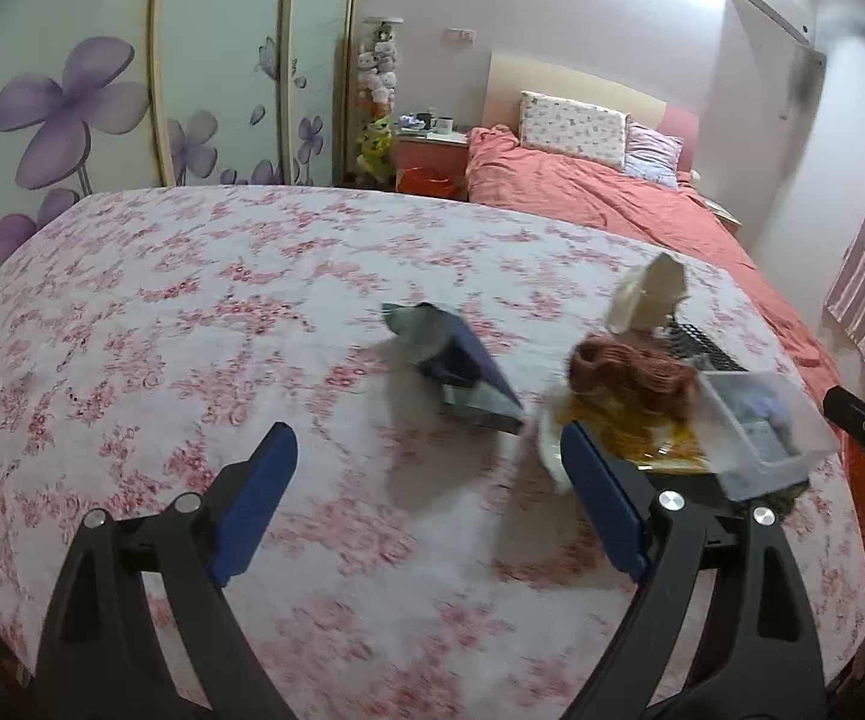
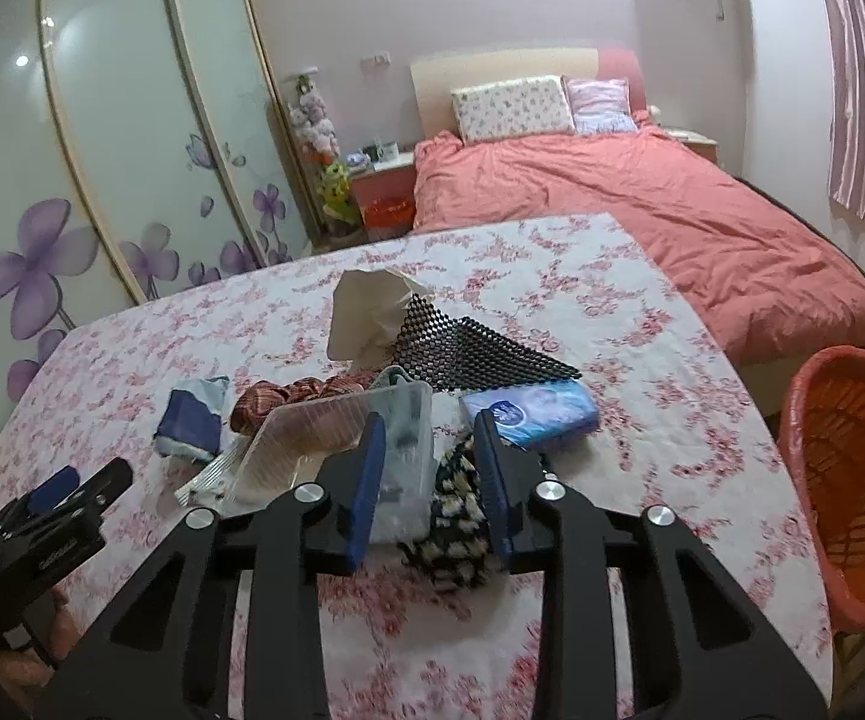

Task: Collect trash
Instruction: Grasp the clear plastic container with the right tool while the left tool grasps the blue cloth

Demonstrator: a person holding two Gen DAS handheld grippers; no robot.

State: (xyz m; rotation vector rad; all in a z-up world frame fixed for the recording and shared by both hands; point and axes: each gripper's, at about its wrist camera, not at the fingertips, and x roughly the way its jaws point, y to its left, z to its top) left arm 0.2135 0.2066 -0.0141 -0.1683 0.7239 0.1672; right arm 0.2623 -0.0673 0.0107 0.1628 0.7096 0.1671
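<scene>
Orange mesh bin [image 2: 852,480] looks empty; crumpled white tissue [image 2: 366,318] awaits; left gripper [image 1: 426,504] gapes empty, right gripper [image 2: 426,468] half-closed, grasping nothing.

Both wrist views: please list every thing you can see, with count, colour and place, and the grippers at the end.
table: one, pink floral cloth, foreground
crumpled wrapper: one, blue and grey, left of the pile
tissue paper: one, white, back of the pile
mesh mat: one, black, beside the tissue
knitted piece: one, reddish brown, middle of the pile
plastic box: one, clear, front of the pile
tissue pack: one, blue, right of the box
patterned cloth: one, black and cream, under the right gripper
basket: one, orange, right of the table
bed: one, coral cover, behind the table
wardrobe: one, white with purple flowers, left wall
left gripper: black with blue pads, wide open, empty
right gripper: black with blue pads, at the box edge, grip unclear
</scene>
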